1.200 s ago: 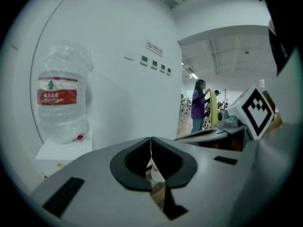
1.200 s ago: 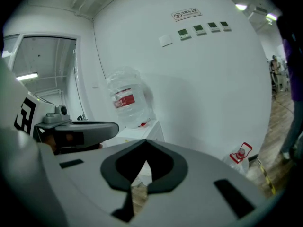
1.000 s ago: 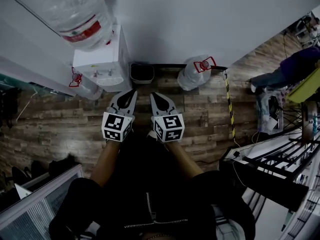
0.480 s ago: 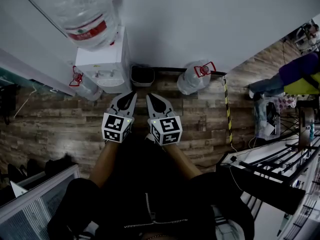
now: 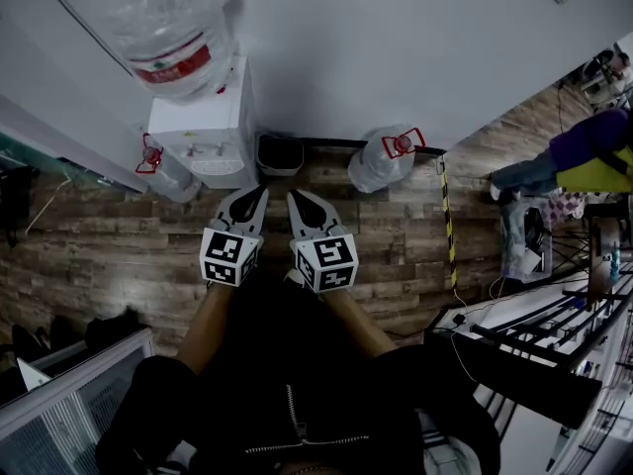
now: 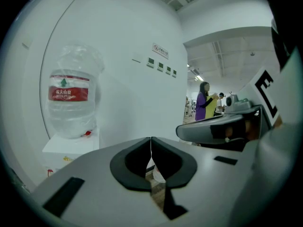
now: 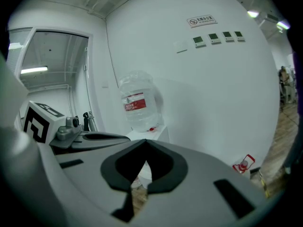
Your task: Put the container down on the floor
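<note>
As the person stands facing the dispenser [image 5: 203, 127], the left gripper [image 5: 259, 194] and right gripper [image 5: 295, 197] point at it side by side, each with jaws closed on nothing. The top jug [image 5: 170, 30] sits on the dispenser. Two more jugs, the left jug [image 5: 163, 168] and the right jug [image 5: 381, 158], stand on the floor [image 5: 99, 236] beside it. This fits a jug just set down, or the top jug not yet fetched.

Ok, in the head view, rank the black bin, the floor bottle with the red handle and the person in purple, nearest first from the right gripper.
1. The black bin, by the wall just ahead of the right gripper.
2. The floor bottle, ahead and to the right.
3. The person in purple, far right.
</note>
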